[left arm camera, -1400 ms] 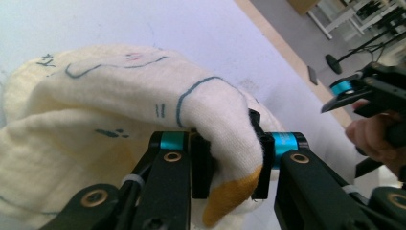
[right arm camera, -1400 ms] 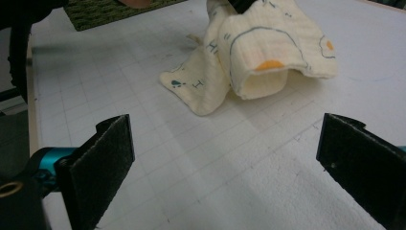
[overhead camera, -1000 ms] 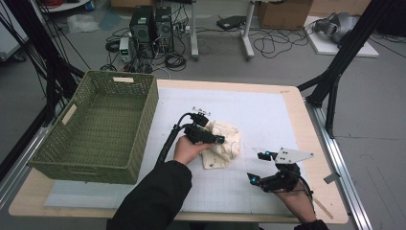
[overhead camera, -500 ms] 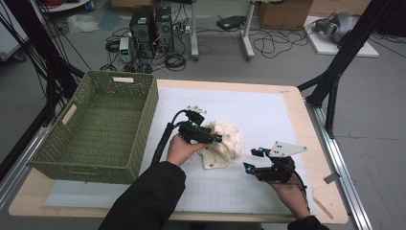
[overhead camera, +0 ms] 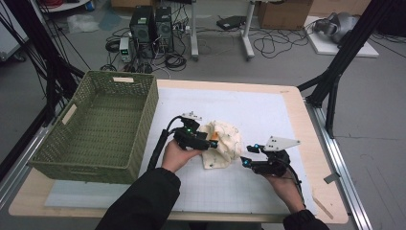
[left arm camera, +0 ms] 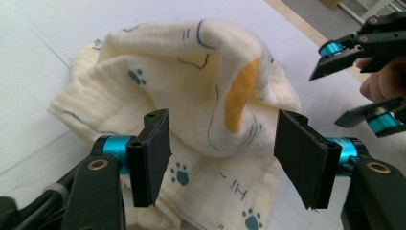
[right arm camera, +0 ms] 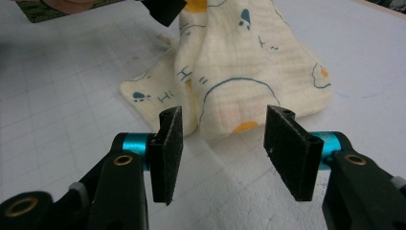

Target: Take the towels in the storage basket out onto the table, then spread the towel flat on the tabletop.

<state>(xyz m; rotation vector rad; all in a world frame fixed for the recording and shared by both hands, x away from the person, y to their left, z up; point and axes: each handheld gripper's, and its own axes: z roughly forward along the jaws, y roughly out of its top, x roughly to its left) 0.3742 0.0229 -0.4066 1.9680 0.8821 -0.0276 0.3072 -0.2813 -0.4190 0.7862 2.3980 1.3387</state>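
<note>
A cream muslin cloth [overhead camera: 224, 143] with blue paw prints and orange patches lies bunched on the white mat. My left gripper [overhead camera: 210, 143] is at its left side. In the left gripper view a raised fold of the cloth [left arm camera: 201, 96] bulges between the spread jaws of my left gripper [left arm camera: 222, 158], whose pads [left arm camera: 155, 148] do not press it; the jaws have just been opening. My right gripper [overhead camera: 245, 160] points at the cloth's right edge. Its jaws have just been closing, and nothing is between them in the right gripper view [right arm camera: 222, 143], where the cloth [right arm camera: 249, 67] lies just ahead.
A green woven basket [overhead camera: 147, 115] stands at the left of the table, right beside my left forearm. The white gridded mat [overhead camera: 268, 115] covers most of the wooden tabletop [overhead camera: 294, 103]. Black frame legs and cables stand on the floor beyond.
My right gripper has slid left toward the cloth and its jaws stand narrower. My left hand has shifted slightly to the left at the cloth, its jaws now wider.
</note>
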